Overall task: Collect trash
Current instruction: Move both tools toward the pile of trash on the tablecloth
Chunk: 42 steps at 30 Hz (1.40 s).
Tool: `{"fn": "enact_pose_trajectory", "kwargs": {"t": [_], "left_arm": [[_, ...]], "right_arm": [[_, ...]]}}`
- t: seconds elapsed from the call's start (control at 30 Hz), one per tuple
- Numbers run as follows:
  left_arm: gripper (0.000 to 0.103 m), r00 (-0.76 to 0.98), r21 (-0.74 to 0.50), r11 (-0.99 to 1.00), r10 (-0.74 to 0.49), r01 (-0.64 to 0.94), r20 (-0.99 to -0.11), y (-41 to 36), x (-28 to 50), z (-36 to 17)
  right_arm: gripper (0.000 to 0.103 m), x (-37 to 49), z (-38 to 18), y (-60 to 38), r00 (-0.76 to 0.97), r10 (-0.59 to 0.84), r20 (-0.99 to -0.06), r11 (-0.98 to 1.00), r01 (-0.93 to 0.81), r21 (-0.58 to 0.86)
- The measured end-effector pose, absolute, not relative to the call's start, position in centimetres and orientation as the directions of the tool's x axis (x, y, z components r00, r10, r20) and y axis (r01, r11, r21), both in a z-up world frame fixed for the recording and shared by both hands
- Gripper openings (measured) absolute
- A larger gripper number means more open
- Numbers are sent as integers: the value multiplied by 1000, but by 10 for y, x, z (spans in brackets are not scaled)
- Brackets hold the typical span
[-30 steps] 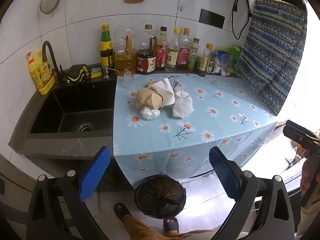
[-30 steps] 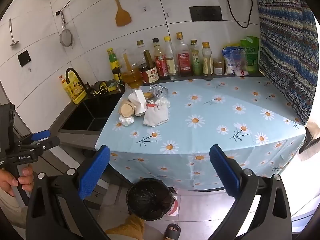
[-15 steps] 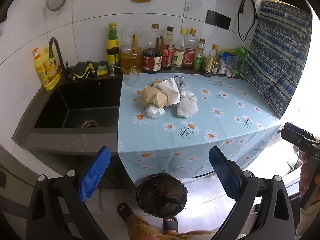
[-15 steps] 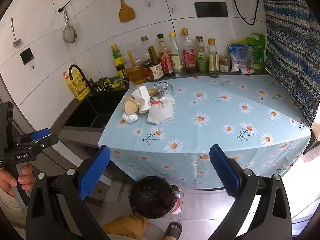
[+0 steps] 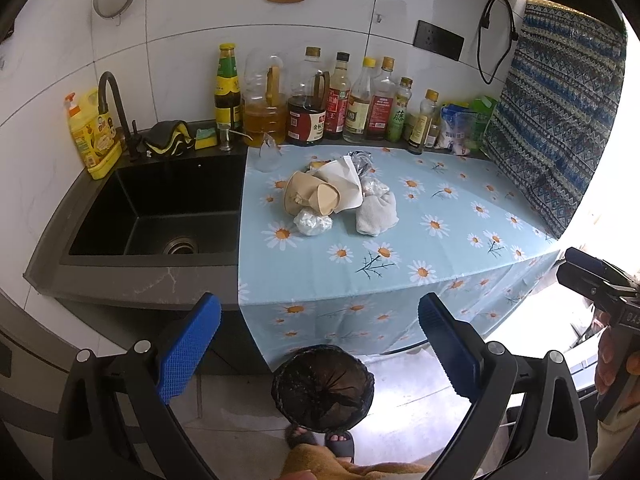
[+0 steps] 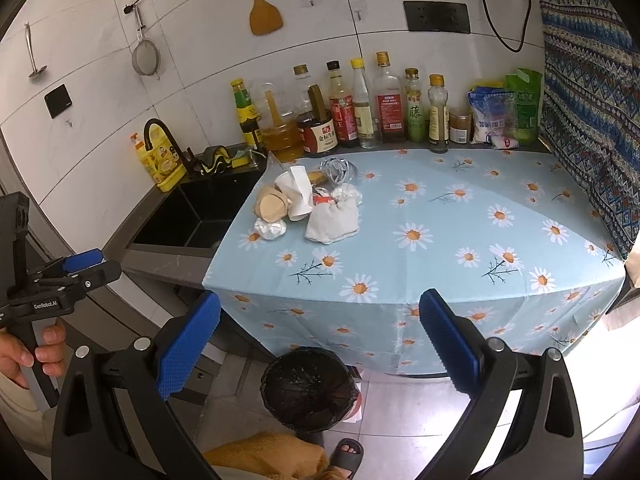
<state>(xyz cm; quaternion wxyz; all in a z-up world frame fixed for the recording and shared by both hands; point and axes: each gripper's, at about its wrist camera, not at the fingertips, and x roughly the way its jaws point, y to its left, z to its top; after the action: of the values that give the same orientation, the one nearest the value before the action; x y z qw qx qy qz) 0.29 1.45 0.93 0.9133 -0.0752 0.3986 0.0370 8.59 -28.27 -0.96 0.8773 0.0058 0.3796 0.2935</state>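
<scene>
A pile of trash lies on the daisy tablecloth (image 5: 440,240) near the sink: brown paper cups (image 5: 308,200), a white paper cup (image 6: 298,194), a foil ball (image 5: 312,222), a crumpled white cloth (image 5: 376,214) and clear plastic wrap (image 6: 336,170). A bin with a black bag (image 5: 322,388) stands on the floor below the counter's front edge; it also shows in the right wrist view (image 6: 308,388). My left gripper (image 5: 320,344) is open and empty, above the bin. My right gripper (image 6: 320,344) is open and empty, also back from the counter.
A black sink (image 5: 160,208) with a tap is left of the cloth. Sauce and oil bottles (image 5: 344,100) line the back wall, with bags (image 6: 500,116) at the right. A patterned curtain (image 5: 560,120) hangs on the right. Feet in slippers (image 5: 340,444) stand by the bin.
Both grippers have moved closer to the counter and a little higher; the trash pile appears larger. Both stay open and empty.
</scene>
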Motion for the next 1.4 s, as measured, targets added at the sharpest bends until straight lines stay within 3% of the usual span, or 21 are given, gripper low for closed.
{"fn": "enact_pose_trajectory", "kwargs": {"t": [0.63,1.4], "left_arm": [[96,673,-127,989,-42,-78,-739,61,30,14],[96,642,-191,981,-120,-42,-757,93,84,-16]], "right_arm": [[99,94,4,-245,554,500,-666,848,-468,247],[99,129,-18,-214,540,463,-702,874,-408,263]]}}
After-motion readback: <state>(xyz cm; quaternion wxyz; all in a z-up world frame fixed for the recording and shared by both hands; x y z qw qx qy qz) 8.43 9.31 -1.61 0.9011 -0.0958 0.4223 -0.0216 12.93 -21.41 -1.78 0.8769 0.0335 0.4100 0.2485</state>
